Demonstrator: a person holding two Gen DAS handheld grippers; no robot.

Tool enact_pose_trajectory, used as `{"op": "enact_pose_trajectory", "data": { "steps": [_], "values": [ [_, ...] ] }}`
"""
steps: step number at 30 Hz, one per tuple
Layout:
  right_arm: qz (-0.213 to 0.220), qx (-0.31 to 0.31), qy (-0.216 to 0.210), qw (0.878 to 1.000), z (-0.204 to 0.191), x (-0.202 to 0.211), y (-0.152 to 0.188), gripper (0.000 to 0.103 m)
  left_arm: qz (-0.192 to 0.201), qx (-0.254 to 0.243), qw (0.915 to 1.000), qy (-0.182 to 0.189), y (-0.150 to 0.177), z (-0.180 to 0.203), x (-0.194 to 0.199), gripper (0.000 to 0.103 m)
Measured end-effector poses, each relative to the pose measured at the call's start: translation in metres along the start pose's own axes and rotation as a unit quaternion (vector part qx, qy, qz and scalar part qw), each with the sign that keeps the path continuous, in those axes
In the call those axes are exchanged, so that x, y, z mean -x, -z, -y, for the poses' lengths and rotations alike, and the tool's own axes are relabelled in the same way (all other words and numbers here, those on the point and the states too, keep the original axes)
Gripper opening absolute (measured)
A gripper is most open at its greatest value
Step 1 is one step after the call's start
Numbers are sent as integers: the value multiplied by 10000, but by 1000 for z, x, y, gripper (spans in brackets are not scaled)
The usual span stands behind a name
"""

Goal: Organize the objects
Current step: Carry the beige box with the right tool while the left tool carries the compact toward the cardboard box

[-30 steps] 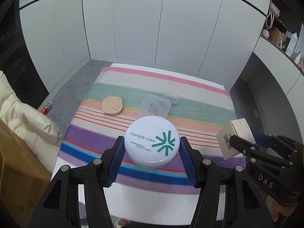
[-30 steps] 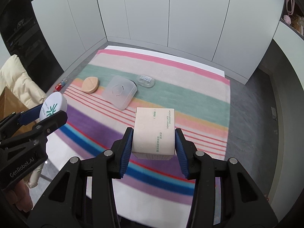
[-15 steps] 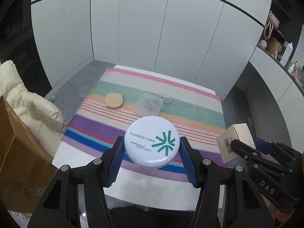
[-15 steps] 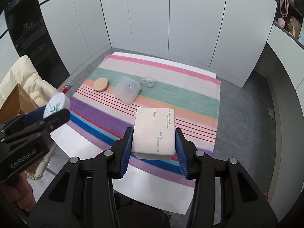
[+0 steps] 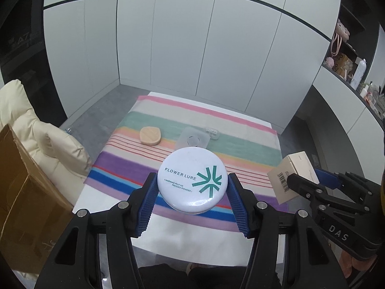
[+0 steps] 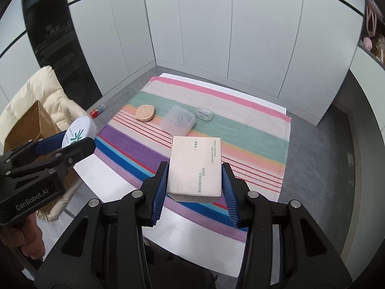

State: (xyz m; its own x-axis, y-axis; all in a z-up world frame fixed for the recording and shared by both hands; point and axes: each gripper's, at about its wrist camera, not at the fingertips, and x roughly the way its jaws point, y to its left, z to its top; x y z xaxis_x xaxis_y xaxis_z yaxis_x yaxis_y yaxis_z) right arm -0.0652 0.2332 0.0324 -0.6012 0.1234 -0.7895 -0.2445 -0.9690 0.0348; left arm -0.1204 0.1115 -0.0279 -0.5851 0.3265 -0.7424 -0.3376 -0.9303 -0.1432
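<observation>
Two ribbed-padded tools: glossy round compact (image 5: 192, 180) (left), matte box (image 6: 195, 168).

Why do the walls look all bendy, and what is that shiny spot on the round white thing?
Left wrist view: the fisheye lens bows the straight cabinet doors and darkens the corners; the shiny patch on the round white compact is glare from a light above. Right wrist view: the same bending, strongest at the edges, and the print on the pale box stays sharp.

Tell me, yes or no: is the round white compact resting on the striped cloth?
No: the left tool holds the round white compact clear above the striped cloth.
</observation>
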Motion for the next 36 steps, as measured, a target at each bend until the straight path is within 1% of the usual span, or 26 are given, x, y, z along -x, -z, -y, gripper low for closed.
{"op": "enact_pose_trajectory", "data": {
  "steps": [4,12,17,23,36],
  "values": [
    [-30,-24,-33,10000,-3,-7,-5,45,-3,101,9999,25,2,-9,0,58],
    [-4,-12,-92,10000,-15,-17,-16,45,17,205,9997,-120,4,-30,-2,58],
    [-12,112,-191,9998,-32,-22,-19,45,117,291,9994,-174,4,-42,3,58],
    [-15,211,-299,9993,-52,-27,-23,45,211,366,9984,-372,3,-60,10,58],
    [50,447,-525,9976,-95,-34,-35,45,289,634,9956,-634,9,-106,26,58]
  ]
}}
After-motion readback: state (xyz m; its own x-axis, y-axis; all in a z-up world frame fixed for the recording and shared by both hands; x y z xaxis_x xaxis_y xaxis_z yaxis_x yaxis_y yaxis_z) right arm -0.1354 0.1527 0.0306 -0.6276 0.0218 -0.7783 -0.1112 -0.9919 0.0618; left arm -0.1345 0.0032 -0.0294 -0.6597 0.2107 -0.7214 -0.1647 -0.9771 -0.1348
